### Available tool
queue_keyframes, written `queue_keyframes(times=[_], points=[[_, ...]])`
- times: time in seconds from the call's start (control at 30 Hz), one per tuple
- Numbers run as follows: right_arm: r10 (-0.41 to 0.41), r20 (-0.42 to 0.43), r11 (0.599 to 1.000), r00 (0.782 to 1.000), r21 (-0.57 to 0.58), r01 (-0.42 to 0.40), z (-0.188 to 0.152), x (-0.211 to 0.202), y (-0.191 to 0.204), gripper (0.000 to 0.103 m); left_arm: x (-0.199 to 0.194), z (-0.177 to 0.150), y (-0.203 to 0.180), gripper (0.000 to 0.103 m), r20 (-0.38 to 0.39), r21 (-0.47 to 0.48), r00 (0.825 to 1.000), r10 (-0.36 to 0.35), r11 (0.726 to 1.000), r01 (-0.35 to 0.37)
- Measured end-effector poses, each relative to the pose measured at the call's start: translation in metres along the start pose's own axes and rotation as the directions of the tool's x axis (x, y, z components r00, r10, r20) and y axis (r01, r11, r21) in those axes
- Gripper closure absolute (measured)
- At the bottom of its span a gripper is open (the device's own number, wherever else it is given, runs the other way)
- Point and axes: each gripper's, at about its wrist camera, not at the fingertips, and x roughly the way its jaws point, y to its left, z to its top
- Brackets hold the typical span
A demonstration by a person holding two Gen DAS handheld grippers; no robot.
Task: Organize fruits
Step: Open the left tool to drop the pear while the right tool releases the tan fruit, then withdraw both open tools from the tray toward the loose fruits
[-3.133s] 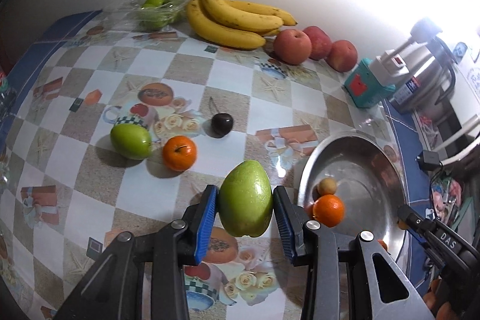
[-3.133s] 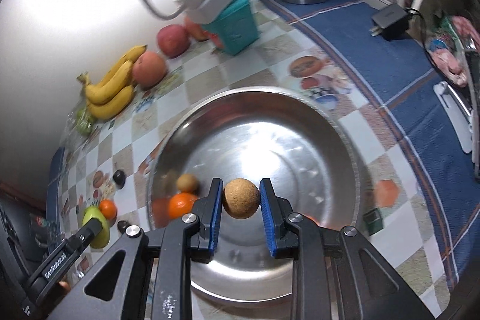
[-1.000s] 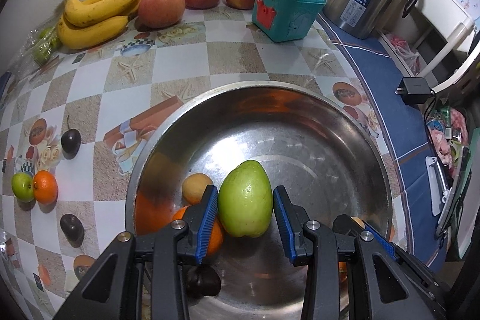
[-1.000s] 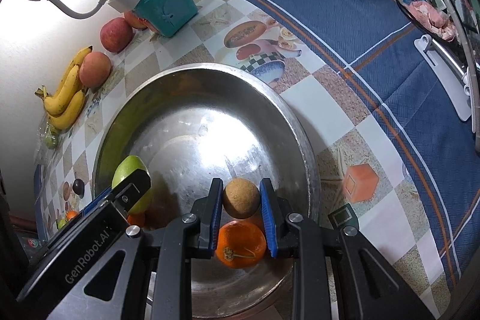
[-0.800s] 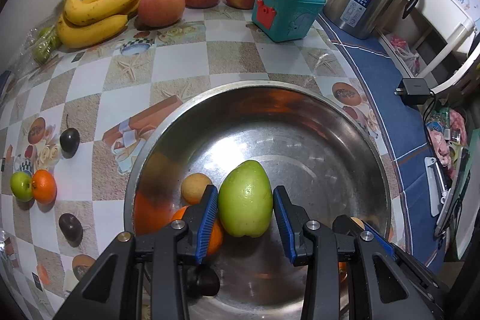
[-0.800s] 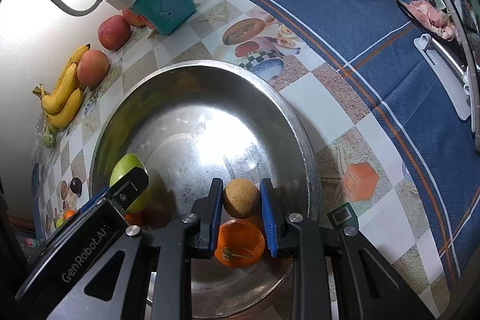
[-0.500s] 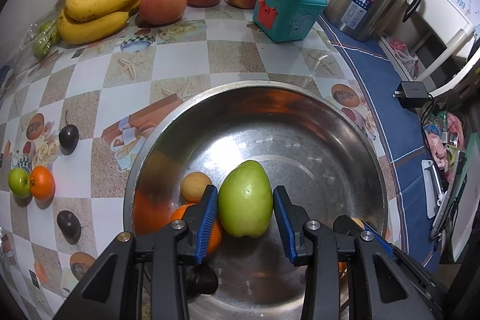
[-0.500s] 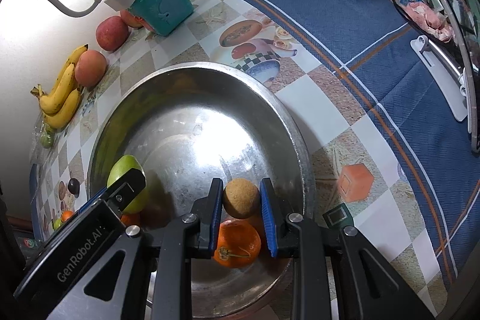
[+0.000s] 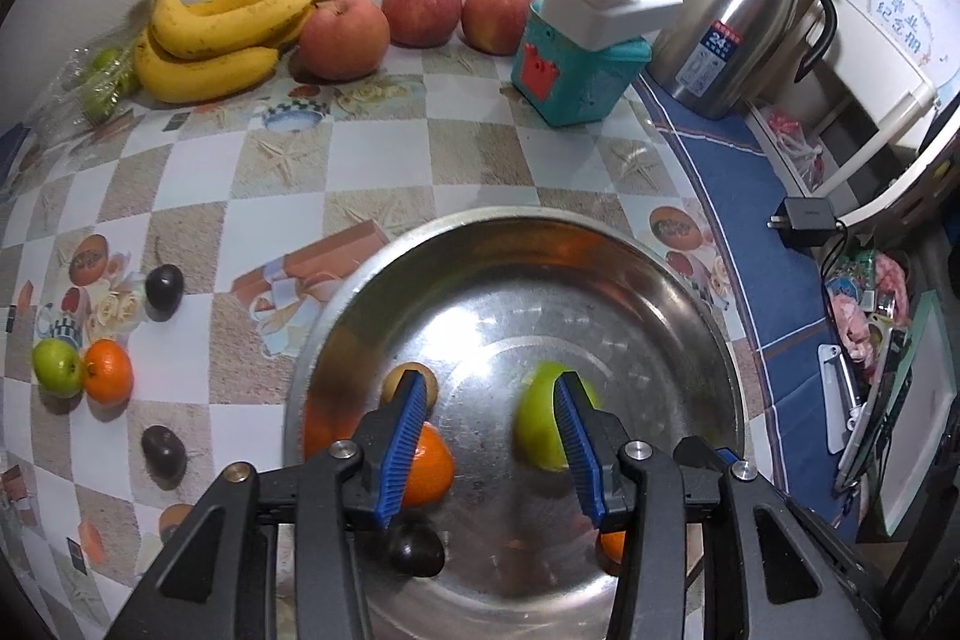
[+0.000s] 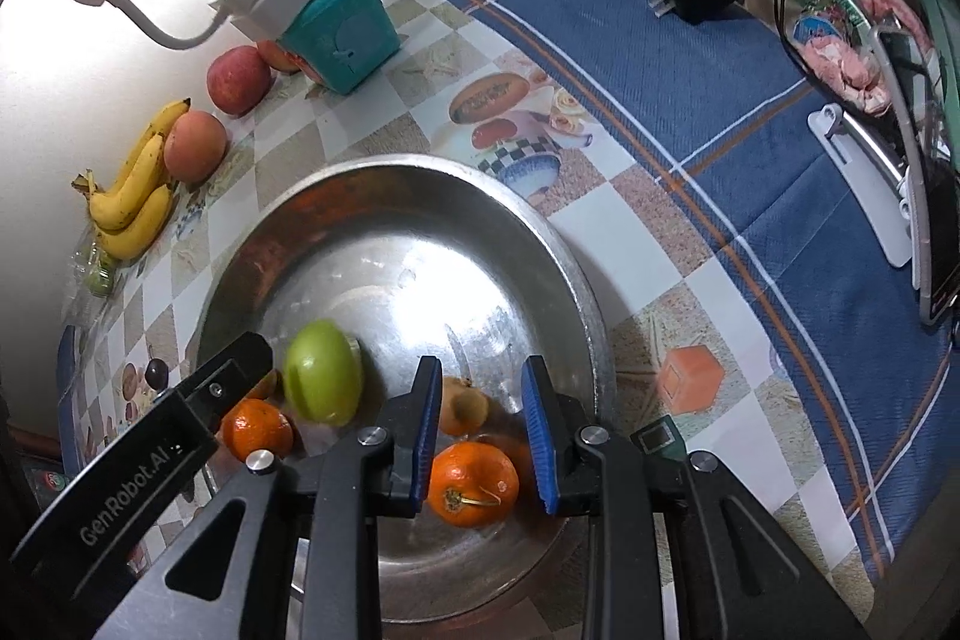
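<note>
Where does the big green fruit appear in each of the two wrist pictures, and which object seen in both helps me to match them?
Left wrist view: the big green fruit lies in the steel bowl, lower centre, partly behind the left gripper's right-hand finger.
Right wrist view: the same fruit lies at the bowl's left side, beside the other gripper's black finger.
Shared landmark: the teal box carrying the white power strip.
</note>
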Motion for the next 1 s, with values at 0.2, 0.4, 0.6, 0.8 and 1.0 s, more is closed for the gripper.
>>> queue_keyframes(times=[0.2,0.4,0.6,0.8,1.0], points=[[0.002,0.009,1.000,1.000,-0.008,-0.002,0.002,-0.006,0.002,0.075,-0.012,-0.003,0.016,0.049,0.012,-0.014,0.999,0.042,0.999,-0.042],[0.003,0.016,1.000,1.000,-0.010,-0.003,0.002,-0.010,0.002,0.075,-0.020,-0.006,0.043,0.049,0.020,-0.068,0.997,0.071,0.995,-0.070],[0.005,0.004,1.000,1.000,-0.019,-0.005,0.001,-0.007,0.005,0.075,-0.029,-0.008,0.066,0.049,0.029,-0.133,0.995,0.098,0.987,-0.094],[0.015,0.001,1.000,1.000,-0.023,-0.015,0.000,-0.007,0.007,0.075,-0.032,-0.012,0.085,0.048,0.018,-0.190,0.992,0.121,0.975,-0.116],[0.021,0.003,1.000,1.000,-0.023,-0.021,0.000,-0.008,0.006,0.075,-0.032,-0.017,0.099,0.044,0.006,-0.239,0.990,0.138,0.962,-0.133]])
